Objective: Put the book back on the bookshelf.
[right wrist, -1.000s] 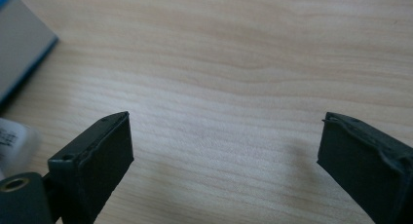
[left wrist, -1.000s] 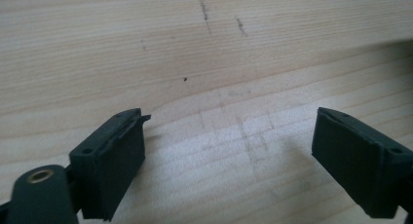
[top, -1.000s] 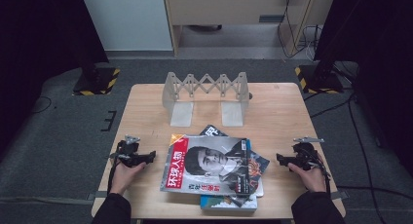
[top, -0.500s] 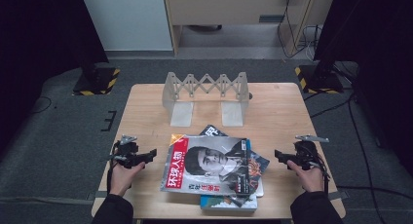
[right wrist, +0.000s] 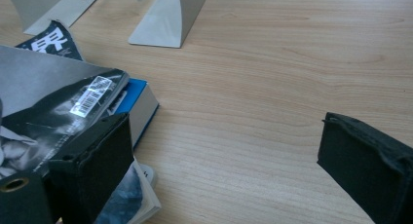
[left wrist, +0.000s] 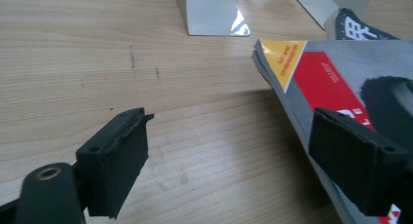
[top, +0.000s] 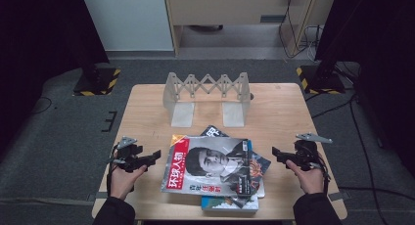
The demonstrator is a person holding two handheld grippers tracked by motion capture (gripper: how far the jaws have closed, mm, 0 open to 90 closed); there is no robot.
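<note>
On the pale wooden worktop (top: 147, 112) the magazine pile (top: 215, 168) lies between my hands, long axis toward the rack (top: 208, 95). Left claw (top: 154, 155) sits nearer its spine; right claw (top: 275, 151) too gapes wide, empty.

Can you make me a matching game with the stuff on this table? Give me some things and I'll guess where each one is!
Things:
1. top magazine
2. folding rack
3. left gripper
4. right gripper

Places:
A. at the far side of the table, standing upright
B. just left of the pile, jaws open
C. on top of the pile in the middle
D. just right of the pile, jaws open

Pairs: 1-C, 2-A, 3-B, 4-D
</note>
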